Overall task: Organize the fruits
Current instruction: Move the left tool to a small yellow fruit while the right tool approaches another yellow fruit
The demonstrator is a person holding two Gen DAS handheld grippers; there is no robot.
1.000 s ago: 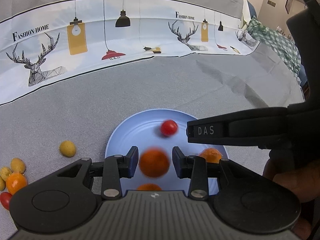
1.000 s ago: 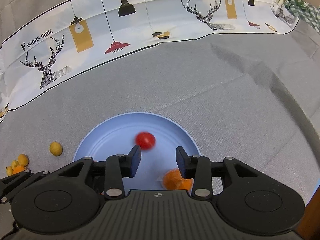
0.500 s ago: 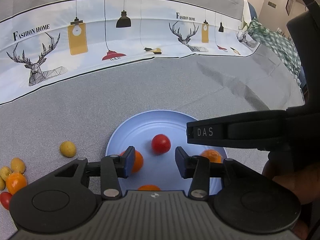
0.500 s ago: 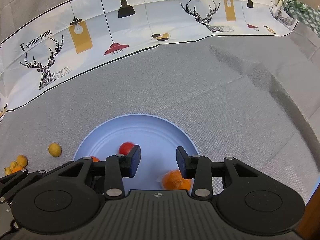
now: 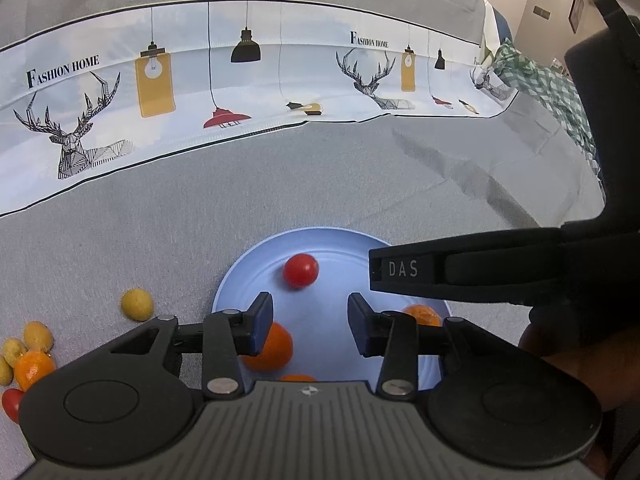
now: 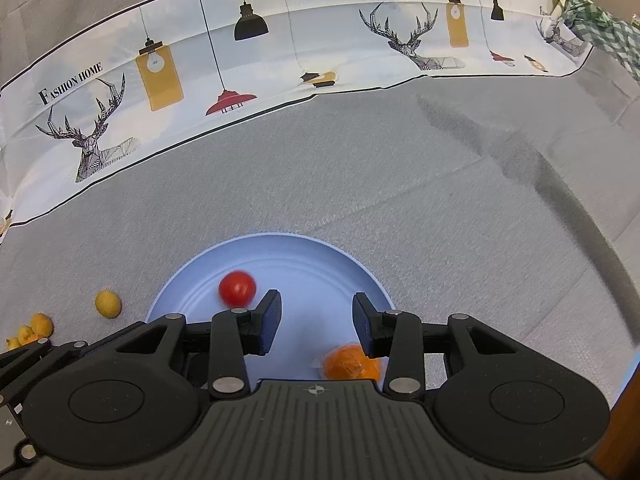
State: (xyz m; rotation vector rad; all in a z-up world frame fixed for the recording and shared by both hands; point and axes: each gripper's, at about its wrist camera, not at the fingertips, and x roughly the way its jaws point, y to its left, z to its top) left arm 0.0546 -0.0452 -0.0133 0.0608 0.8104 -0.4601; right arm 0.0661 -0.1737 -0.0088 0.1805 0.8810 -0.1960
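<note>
Fruits lay partly on a pale blue plate [image 5: 256, 264] and partly on the grey-clothed counter [image 5: 160, 216]. In the left wrist view, a red cherry tomato [image 5: 301, 271] sat on the plate toward its 11 o'clock side, slightly blurred in the right wrist view [image 6: 237, 289]. A mandarin [image 5: 272, 347] rested at the plate's 8 o'clock edge, partly behind the left fingers' near pad. Another orange fruit [image 5: 421, 314] lay at the plate's 3 o'clock side, and the top of a third orange one [image 5: 297, 378] peeked out at 6 o'clock, just above the gripper body.

The left gripper [image 5: 310, 328] hung over the plate with its fingers apart and closing, nothing between them. The right gripper [image 6: 316, 328] also hung over the plate, its fingers apart and empty; an orange fruit [image 6: 350, 364] lay below its right finger. In the left wrist view the right gripper's side, marked "DAS" [image 5: 403, 269], crossed in from 3 o'clock.

Off the plate, at its 9 o'clock, a small yellow fruit [image 5: 137, 304] sat alone on the counter. Farther out toward 8 o'clock a cluster gathered: more small yellow fruits [image 5: 38, 336], a mandarin [image 5: 34, 368] touching them, and a cherry tomato [image 5: 10, 404] at the frame edge.

A white printed cloth [image 5: 200, 92] with deer, lamps and "FASHION HOME" ran along the counter's far side at 12 o'clock.
</note>
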